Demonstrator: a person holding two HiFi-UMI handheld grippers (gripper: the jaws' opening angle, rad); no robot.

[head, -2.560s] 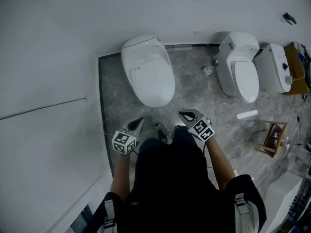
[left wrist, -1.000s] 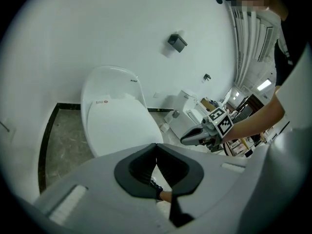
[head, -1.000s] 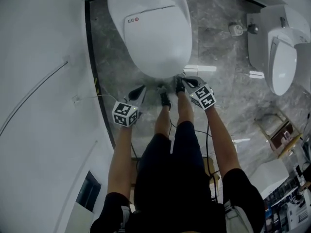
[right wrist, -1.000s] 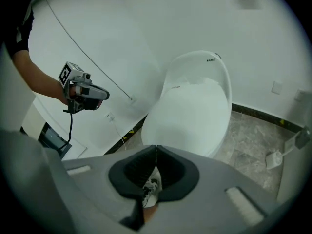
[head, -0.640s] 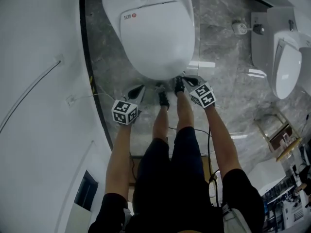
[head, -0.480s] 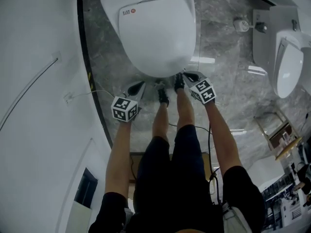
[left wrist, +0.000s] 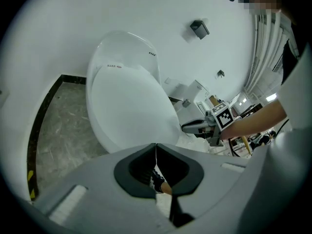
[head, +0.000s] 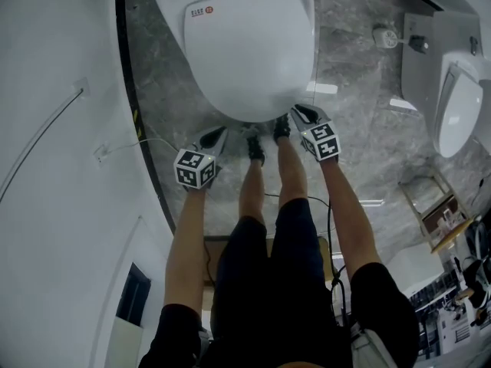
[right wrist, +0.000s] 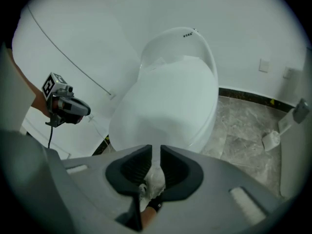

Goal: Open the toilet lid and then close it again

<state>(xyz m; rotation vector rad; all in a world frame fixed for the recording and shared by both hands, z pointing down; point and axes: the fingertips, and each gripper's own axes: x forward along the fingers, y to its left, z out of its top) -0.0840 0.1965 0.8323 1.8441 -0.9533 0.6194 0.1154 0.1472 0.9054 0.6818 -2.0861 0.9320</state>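
Note:
The white toilet, its lid (head: 245, 48) down and closed, fills the top of the head view. My left gripper (head: 217, 134) hovers at the bowl's front left, apart from it, jaws shut with tips touching and nothing held. In the left gripper view (left wrist: 156, 145) the lid (left wrist: 129, 111) lies ahead. My right gripper (head: 299, 113) is at the bowl's front right rim. Its jaws have just been opening and stand a narrow gap apart with nothing between the pads. In the right gripper view (right wrist: 156, 149) the lid (right wrist: 170, 99) is just beyond the tips.
The person's legs and dark shoes (head: 257, 150) stand between the grippers at the bowl's front. A second toilet (head: 459, 110) stands at the right. A wooden frame (head: 436, 215) lies on the marble floor. A thin cable (head: 126, 144) runs along the white surface at the left.
Both grippers have sunk toward the toilet's front rim and the toilet looms larger in view. The right gripper's jaws have parted slightly; the left stays shut.

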